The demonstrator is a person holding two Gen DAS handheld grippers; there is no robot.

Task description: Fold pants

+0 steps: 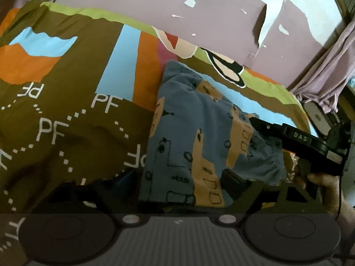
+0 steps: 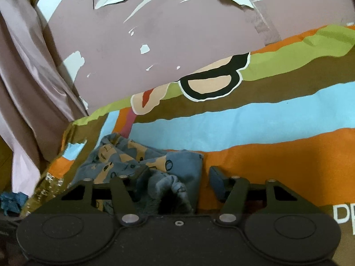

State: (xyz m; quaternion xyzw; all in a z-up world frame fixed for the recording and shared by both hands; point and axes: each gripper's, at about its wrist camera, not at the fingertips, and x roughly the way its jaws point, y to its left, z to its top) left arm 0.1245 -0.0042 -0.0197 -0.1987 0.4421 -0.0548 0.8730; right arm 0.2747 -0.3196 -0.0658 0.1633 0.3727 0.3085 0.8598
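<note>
The pants (image 1: 190,133) are blue-grey with tan patches and black doodles. They lie folded into a long strip on the patterned bedsheet (image 1: 73,93). My left gripper (image 1: 177,186) is open at the strip's near end, with its fingers on either side of the cloth. My right gripper (image 2: 177,177) is open, its fingers spread around the bunched waistband end of the pants (image 2: 168,177). In the left wrist view the right gripper (image 1: 295,137) reaches in from the right over the pants' edge.
The bed runs along a purple wall with peeling paint (image 1: 199,17). A lilac curtain (image 1: 328,75) hangs at the right. A clear plastic bottle (image 2: 44,188) lies off the bed's left edge in the right wrist view.
</note>
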